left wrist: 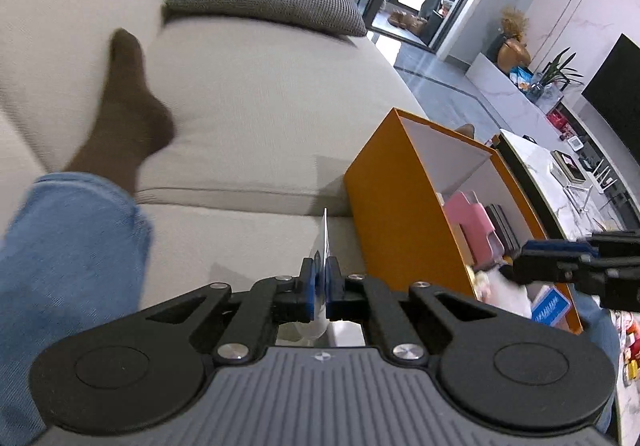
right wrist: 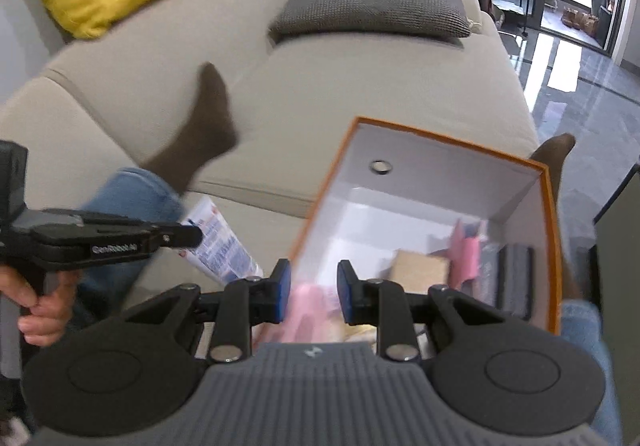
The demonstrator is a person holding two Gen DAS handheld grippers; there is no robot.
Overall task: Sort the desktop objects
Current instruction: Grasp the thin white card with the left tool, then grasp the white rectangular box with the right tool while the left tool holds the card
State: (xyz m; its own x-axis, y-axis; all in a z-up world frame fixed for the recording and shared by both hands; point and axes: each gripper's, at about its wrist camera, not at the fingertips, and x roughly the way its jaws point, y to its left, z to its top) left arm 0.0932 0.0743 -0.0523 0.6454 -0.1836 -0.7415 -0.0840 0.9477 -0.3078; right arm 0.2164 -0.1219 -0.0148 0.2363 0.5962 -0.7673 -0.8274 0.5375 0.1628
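From the left wrist camera, my left gripper [left wrist: 320, 278] has its fingers pinched on a thin packet [left wrist: 323, 246], held edge-on and sticking up just left of the orange box [left wrist: 384, 222]. The grip takes only the packet's lower end, so I judge it could pivot or slip out if I swing toward the box too briskly — and a flat thing like that may catch on the box's near wall rather than drop in. The gripper sits low over the sofa [left wrist: 256, 94], pointing along the seat, level with the box's left wall. The right gripper [left wrist: 520, 266] reaches in over the box's open top.

From the right wrist camera, my right gripper [right wrist: 310, 286] has its fingers wide apart with nothing between them, poised at the box's [right wrist: 550, 246] near rim and looking down into it. Inside lie a pink item [right wrist: 466, 254], a brown carton [right wrist: 420, 268] and something dark by the right wall. The packet [right wrist: 220, 242] shows its printed face left of the box. The risk here — both grippers crowd the same opening and could knock each other.
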